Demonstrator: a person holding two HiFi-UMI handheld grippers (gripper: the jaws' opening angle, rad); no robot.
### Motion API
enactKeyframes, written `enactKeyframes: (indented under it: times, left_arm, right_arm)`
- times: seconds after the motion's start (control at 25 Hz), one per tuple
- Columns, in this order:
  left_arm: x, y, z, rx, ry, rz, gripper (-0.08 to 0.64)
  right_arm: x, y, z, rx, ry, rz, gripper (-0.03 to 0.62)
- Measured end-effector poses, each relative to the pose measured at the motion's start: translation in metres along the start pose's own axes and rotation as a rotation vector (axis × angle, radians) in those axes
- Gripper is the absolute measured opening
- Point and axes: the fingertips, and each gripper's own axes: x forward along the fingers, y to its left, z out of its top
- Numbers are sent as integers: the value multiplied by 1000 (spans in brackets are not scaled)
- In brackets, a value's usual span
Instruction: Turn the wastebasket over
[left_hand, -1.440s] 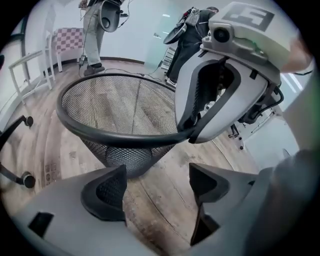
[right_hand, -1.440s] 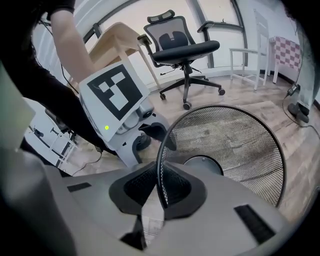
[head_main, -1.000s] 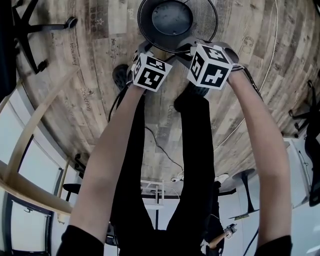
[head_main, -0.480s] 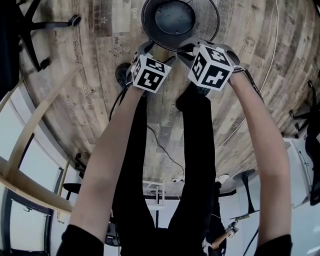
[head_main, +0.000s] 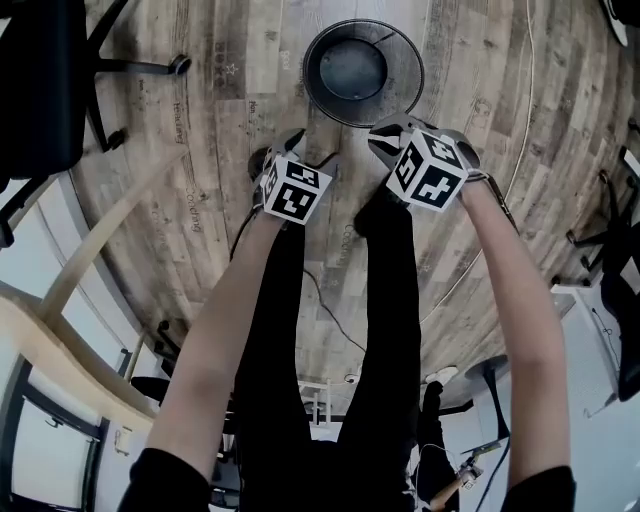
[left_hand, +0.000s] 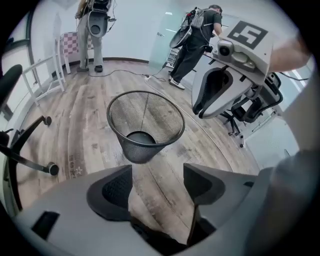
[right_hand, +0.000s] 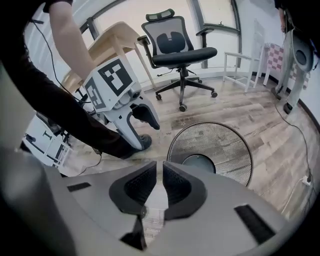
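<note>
The black mesh wastebasket (head_main: 362, 72) stands upright on the wood floor with its open mouth up, and nothing holds it. It also shows in the left gripper view (left_hand: 145, 125) and in the right gripper view (right_hand: 210, 150). My left gripper (head_main: 288, 145) hangs above the floor short of the rim. Its jaws (left_hand: 157, 182) are closing, with only bare floor between them. My right gripper (head_main: 388, 135) hovers beside it near the rim's right side. In its own view its pads (right_hand: 162, 185) are nearly together with nothing in them.
A black office chair (right_hand: 180, 50) and a light wooden table (right_hand: 115, 40) stand behind the basket. Another chair base (head_main: 130, 70) lies to the left. A cable (head_main: 335, 320) runs over the floor. A person (left_hand: 197, 35) stands at a desk farther off.
Both grippers have lifted off the wastebasket's rim and pulled back toward me. The basket stays upright on the floor, farther from the jaws.
</note>
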Motion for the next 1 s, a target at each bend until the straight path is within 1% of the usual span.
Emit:
enactKeyframes:
  times: [0.12,0.24,0.32,0.4,0.52,0.6,0.64,0.72,0.8,0.88,1.0]
  left_arm:
    - [-32,-3,7,-17,6,-3,327]
    - [-67,-5,19,-27,-7,9,265]
    - [-91,-11,28,-30,-17,10,251]
    - [-114,-19,39,-34,-33,1,216]
    - [-151,-32,63,-38,-82,-18,149]
    - [-175,-41,80,-47,-124,-30,144]
    - [-186,-45,89,-56,-146,-39,127]
    - [-211,-55,104,-85,-181,-66,114]
    - [-239,-69,116,-105,-202,-99,90]
    - [-266,-84,128,-98,-224,-118,78]
    - [-300,-93,147,-83,-263,-105,61]
  right_arm:
    - [-27,4,7,29,4,-19,57]
    - [-58,3,19,78,-13,-64,57]
    - [-83,3,28,120,-31,-96,57]
    - [-107,6,38,145,-46,-124,57]
    - [-141,16,56,169,-75,-158,54]
    - [-162,25,69,170,-89,-182,53]
    - [-173,27,75,176,-97,-198,51]
    - [-194,31,88,210,-125,-235,48]
    - [-214,39,100,267,-166,-268,46]
    - [-235,47,108,320,-207,-298,44]
    - [-270,55,125,387,-288,-344,41]
